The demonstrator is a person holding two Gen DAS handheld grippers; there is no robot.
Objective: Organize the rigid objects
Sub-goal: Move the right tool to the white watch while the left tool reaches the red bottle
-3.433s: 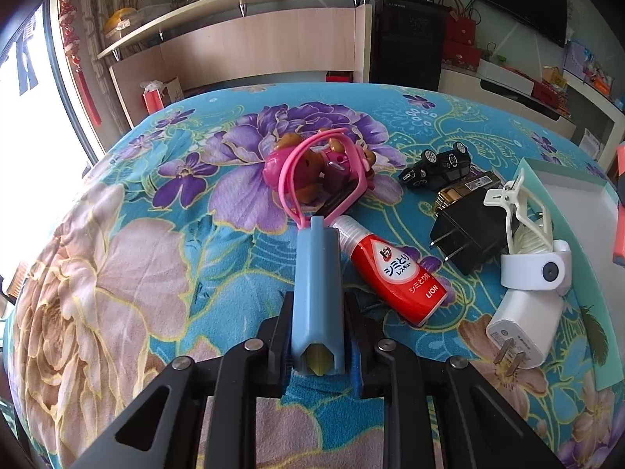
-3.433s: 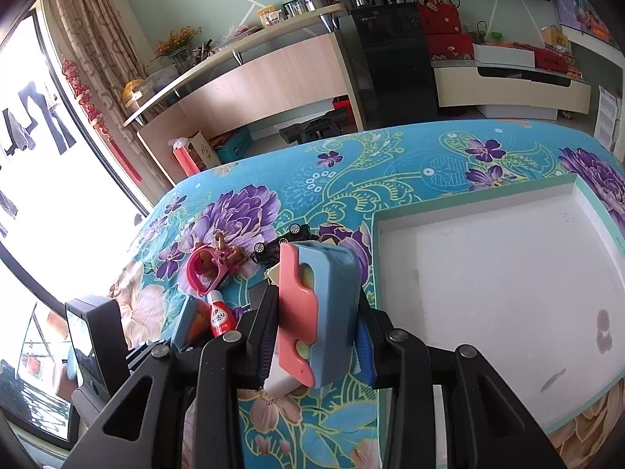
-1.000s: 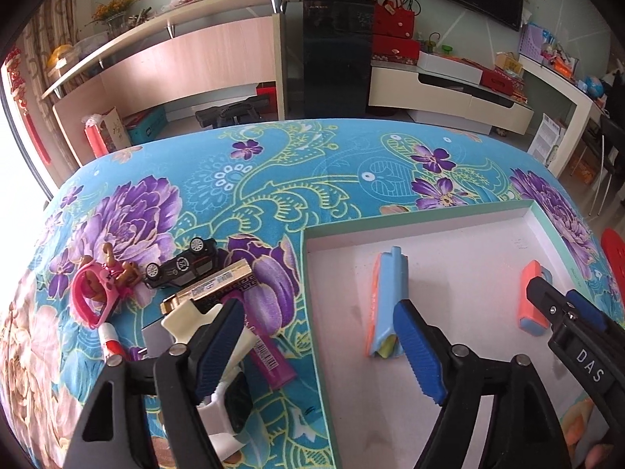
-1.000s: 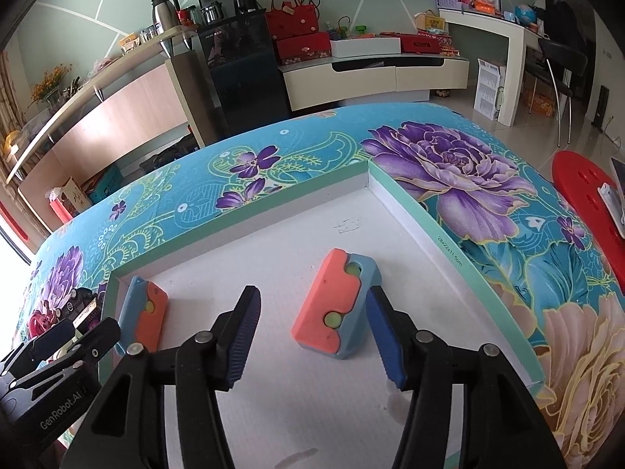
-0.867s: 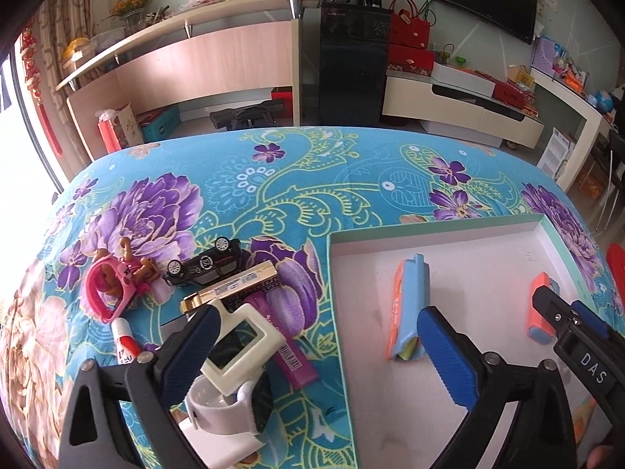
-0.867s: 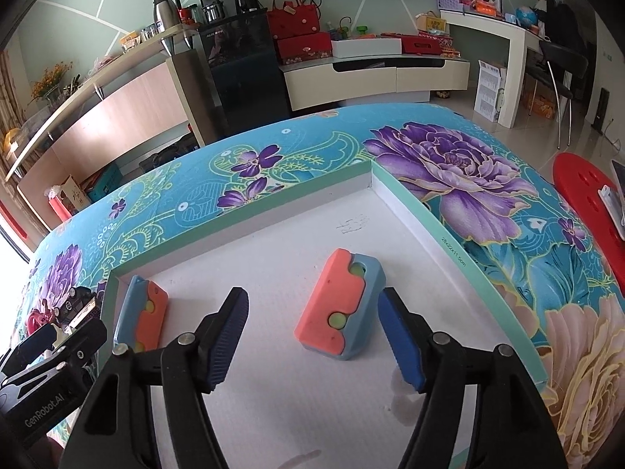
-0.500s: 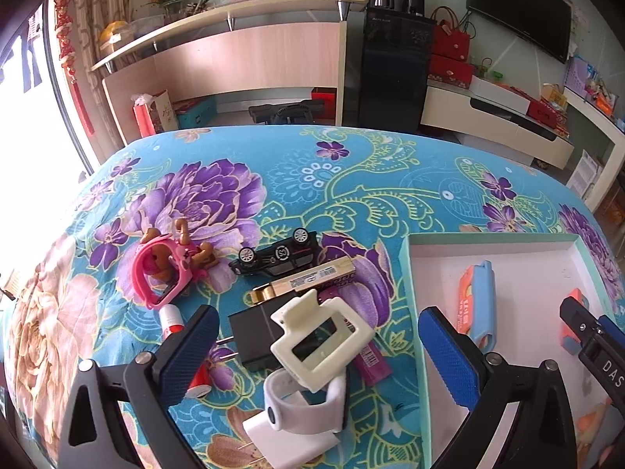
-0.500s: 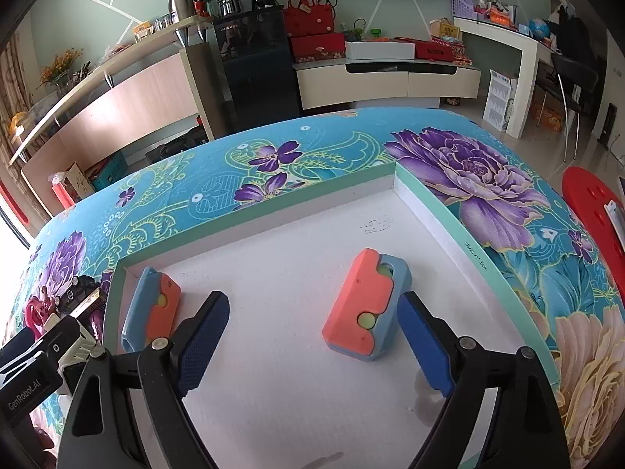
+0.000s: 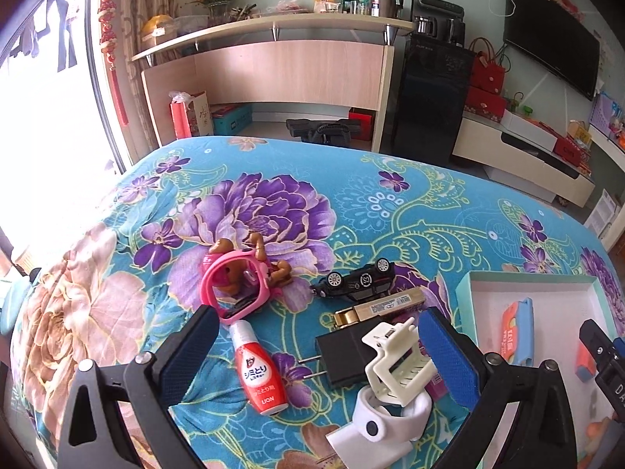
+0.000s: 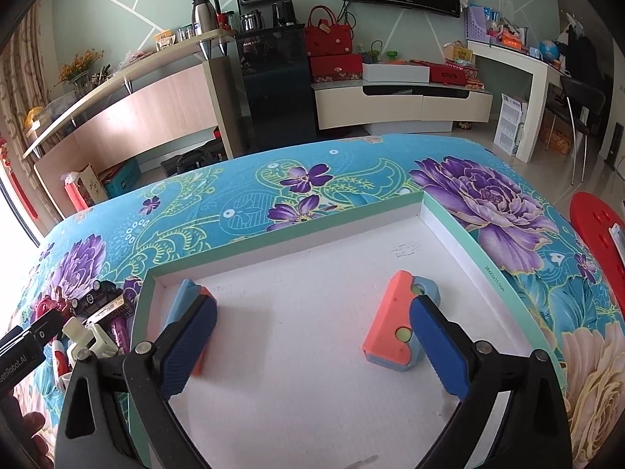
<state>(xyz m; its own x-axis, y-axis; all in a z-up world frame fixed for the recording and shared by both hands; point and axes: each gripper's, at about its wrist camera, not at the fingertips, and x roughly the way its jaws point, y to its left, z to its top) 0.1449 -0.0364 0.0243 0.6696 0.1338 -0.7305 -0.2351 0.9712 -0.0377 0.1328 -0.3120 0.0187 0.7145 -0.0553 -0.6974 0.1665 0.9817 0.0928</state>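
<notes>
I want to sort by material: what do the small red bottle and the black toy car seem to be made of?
Small red bottle: probably glossy plastic, going by its shiny printed wrap and white neck. Black toy car: glossy body, plastic or painted metal; I cannot tell which.

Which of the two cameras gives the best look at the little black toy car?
The left wrist view. There the black toy car lies in full sight on the flowered cloth, wheels showing, beyond the open left tongs. In the right wrist view only a small, partly hidden bit of it shows at the left edge, outside the white tray.
</notes>
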